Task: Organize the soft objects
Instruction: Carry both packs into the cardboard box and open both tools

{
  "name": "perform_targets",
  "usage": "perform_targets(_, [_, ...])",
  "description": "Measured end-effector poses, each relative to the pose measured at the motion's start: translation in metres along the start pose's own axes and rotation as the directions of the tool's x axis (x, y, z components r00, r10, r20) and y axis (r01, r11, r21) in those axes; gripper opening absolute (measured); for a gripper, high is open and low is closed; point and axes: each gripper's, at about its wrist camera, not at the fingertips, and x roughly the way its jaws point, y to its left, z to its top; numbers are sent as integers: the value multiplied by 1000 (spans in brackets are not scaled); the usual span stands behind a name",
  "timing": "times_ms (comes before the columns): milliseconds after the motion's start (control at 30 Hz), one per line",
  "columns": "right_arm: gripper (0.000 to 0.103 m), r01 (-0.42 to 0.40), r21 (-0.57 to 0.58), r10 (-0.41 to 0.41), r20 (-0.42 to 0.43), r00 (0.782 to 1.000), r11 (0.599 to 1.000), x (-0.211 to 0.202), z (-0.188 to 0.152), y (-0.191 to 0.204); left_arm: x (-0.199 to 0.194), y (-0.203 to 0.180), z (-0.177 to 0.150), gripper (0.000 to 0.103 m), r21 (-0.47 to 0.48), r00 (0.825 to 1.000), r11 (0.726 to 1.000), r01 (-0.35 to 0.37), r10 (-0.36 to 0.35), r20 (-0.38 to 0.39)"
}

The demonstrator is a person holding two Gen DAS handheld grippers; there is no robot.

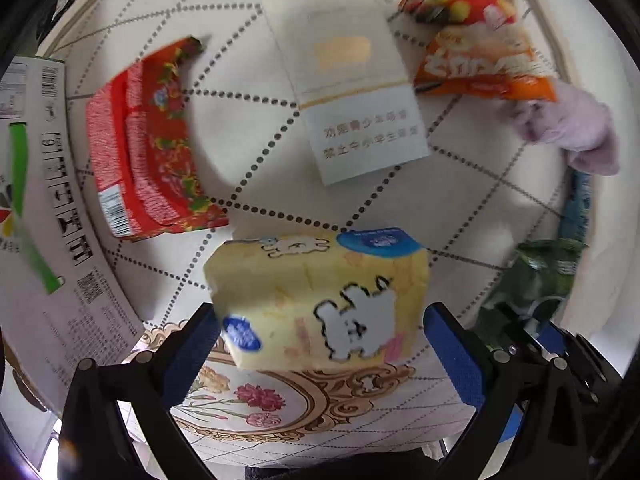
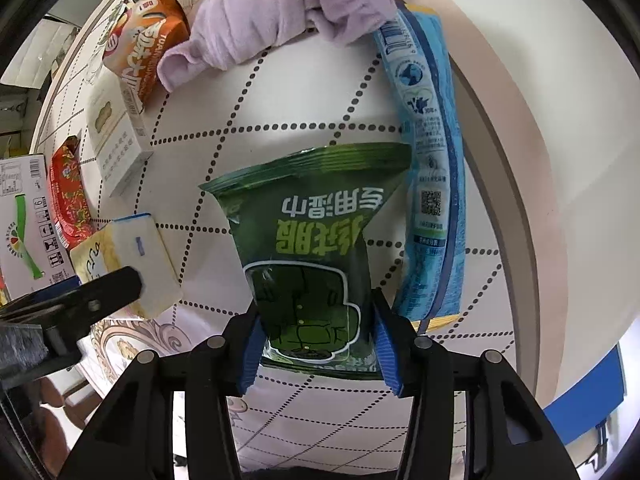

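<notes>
A yellow tissue pack (image 1: 320,300) with white bunnies sits between the fingers of my left gripper (image 1: 320,332); the jaws stand wide on either side of it, with a small gap at the right pad. It also shows in the right wrist view (image 2: 128,264). My right gripper (image 2: 316,344) is shut on a green wet-wipe pack (image 2: 312,248), whose lower end is pinched between the blue pads. The green pack also shows in the left wrist view (image 1: 536,280).
On the quilted table (image 1: 240,128) lie a red pack (image 1: 148,140), a white carton (image 1: 352,92), orange snack bags (image 1: 476,60), a lilac cloth (image 2: 280,20) and a blue pack (image 2: 432,168). A white cardboard box (image 1: 44,200) stands at the left.
</notes>
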Motion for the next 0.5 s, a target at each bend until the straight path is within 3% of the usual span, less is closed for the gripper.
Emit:
perform_targets(33, [51,3,1,-3,0,1000,1000,4,-1,2,4,1,1,103,-9,1000,1000,-3,3,2])
perform_targets(67, [51,5,2,-5,-1,1000,1000,6,5,5,5,3,1,95,-15,1000,1000,0,0,9])
perform_targets(300, [41,17,-23,-17,10,1000,1000,-6,1,20,-12,0,-21,94,0,992,1000,-22,22,122])
perform_targets(500, [39,-48,-73,51,37,998,996,-30,-22,33,-58,6,-64,94,-11,972,998,65,-61,229])
